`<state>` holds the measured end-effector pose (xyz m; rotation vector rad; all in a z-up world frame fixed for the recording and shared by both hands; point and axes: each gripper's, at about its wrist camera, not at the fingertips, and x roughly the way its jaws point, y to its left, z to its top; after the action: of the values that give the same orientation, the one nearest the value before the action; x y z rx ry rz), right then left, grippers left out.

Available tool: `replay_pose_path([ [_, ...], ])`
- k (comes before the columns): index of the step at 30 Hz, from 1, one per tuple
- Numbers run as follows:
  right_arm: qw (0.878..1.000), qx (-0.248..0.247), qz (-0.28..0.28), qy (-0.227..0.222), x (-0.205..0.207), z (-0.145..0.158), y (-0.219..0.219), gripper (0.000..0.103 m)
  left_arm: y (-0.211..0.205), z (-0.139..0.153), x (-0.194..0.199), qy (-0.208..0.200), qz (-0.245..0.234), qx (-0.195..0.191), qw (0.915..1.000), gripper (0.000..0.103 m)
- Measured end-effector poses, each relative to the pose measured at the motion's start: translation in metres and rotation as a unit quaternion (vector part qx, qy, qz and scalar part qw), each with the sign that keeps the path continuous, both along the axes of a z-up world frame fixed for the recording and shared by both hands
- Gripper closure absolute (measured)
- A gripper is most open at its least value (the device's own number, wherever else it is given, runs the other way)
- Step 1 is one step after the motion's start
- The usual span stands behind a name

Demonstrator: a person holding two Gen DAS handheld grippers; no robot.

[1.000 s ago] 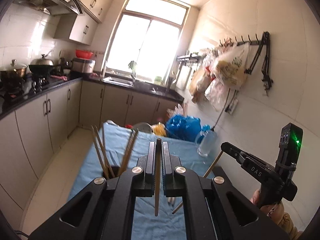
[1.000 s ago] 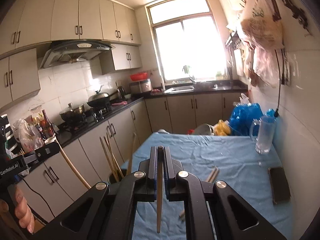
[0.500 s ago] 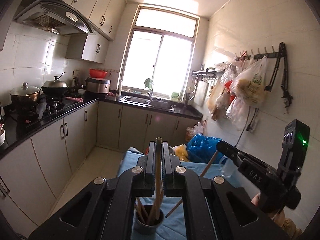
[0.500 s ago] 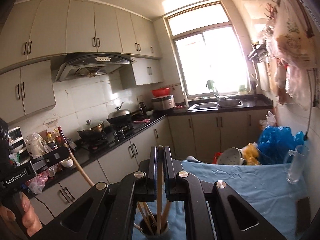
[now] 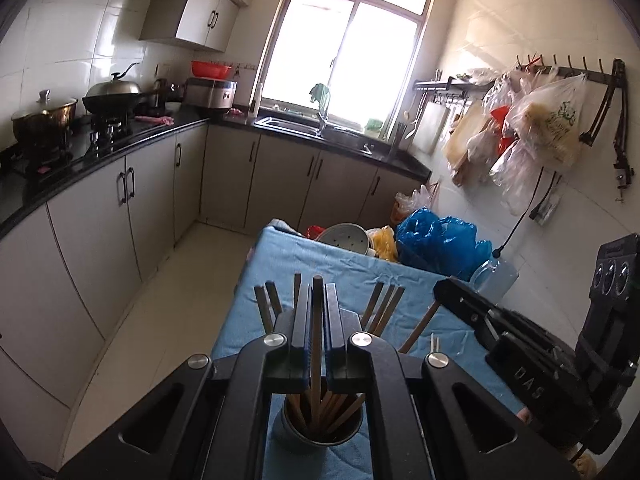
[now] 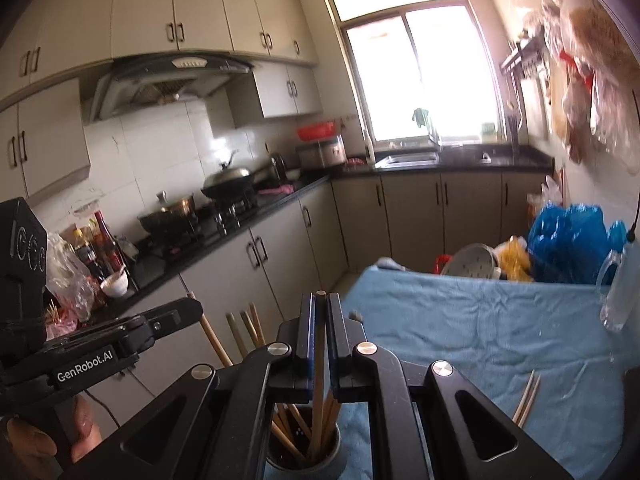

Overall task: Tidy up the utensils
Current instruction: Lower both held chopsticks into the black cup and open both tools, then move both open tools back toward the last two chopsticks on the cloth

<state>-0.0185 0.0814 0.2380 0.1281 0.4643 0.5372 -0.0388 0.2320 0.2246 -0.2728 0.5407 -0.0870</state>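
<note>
Here, in a narrow kitchen, I hold a gripper in each hand above a tabletop (image 5: 280, 258) covered with a blue cloth.

My left gripper (image 5: 317, 322) has its jaws pressed together on a single wooden chopstick (image 5: 316, 360), which stands upright between them. Its lower end reaches down into a round grey cup (image 5: 320, 436) directly below, already filled with other chopsticks leaning outward in a fan.

My right gripper (image 6: 319, 332) likewise has its jaws pinching one upright chopstick (image 6: 318, 384), whose lower end goes into the same cup (image 6: 304, 462) among the others. From this view the cup sits near the left edge of the tabletop (image 6: 460, 320).

Each gripper shows in the other's camera, just beside it, with its own chopstick slanting down toward the cup.

Two more chopsticks (image 6: 527, 398) lie loose on the cloth to the right of the cup, close together and apart from it.

At the far end of the tabletop sit a blue plastic bag (image 5: 440, 240), a pale colander (image 5: 344, 238) and a clear jug (image 5: 496, 278) near the tiled wall. A window (image 5: 352, 48) glows brightly above the sink.
</note>
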Motion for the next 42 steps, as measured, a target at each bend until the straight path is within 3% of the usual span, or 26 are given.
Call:
replay_pose_path([
  [5, 1.0, -0.004, 0.001, 0.028, 0.008, -0.02, 0.0, 0.097, 0.002, -0.003, -0.004, -0.002, 0.011, 0.002, 0.9999, 0.098],
  [7, 1.0, -0.004, -0.004, 0.03, 0.009, -0.023, 0.0, 0.096, 0.001, -0.001, -0.005, -0.003, 0.014, 0.003, 0.9999, 0.093],
  [8, 1.0, -0.003, -0.01, 0.029, 0.009, -0.023, -0.002, 0.094, 0.002, -0.001, -0.007, -0.003, 0.015, 0.002, 0.9999, 0.083],
  [9, 0.999, 0.0, -0.015, 0.029, 0.009, -0.023, -0.004, 0.083, 0.002, 0.0, -0.01, -0.003, 0.017, 0.002, 0.9998, 0.07],
  [10, 0.999, 0.004, -0.015, 0.031, 0.009, -0.022, -0.006, 0.066, 0.003, 0.001, -0.013, -0.005, 0.02, 0.003, 0.9998, 0.066],
  [12, 0.999, 0.015, -0.02, 0.027, 0.006, -0.019, -0.013, 0.053, 0.002, 0.004, -0.024, -0.016, 0.028, 0.01, 0.9994, 0.063],
  [16, 0.999, 0.02, -0.033, 0.014, -0.004, -0.008, -0.029, 0.052, -0.006, 0.011, -0.045, -0.028, 0.03, 0.023, 0.9989, 0.058],
  [19, 0.999, 0.024, -0.048, 0.011, -0.013, -0.004, -0.046, 0.045, -0.017, 0.015, -0.065, -0.041, 0.025, 0.031, 0.9984, 0.054],
  [26, 0.995, 0.014, -0.099, 0.03, -0.038, -0.024, -0.102, 0.036, -0.064, 0.016, -0.106, -0.067, -0.004, 0.069, 0.9953, 0.041],
  [32, 0.985, 0.014, -0.148, 0.09, -0.053, -0.06, -0.163, 0.034, -0.112, -0.012, -0.106, -0.026, -0.04, 0.086, 0.9952, 0.038],
  [42, 0.972, -0.005, -0.198, 0.125, -0.077, -0.096, -0.227, 0.028, -0.159, -0.054, -0.089, 0.042, -0.063, 0.124, 0.9893, 0.038],
])
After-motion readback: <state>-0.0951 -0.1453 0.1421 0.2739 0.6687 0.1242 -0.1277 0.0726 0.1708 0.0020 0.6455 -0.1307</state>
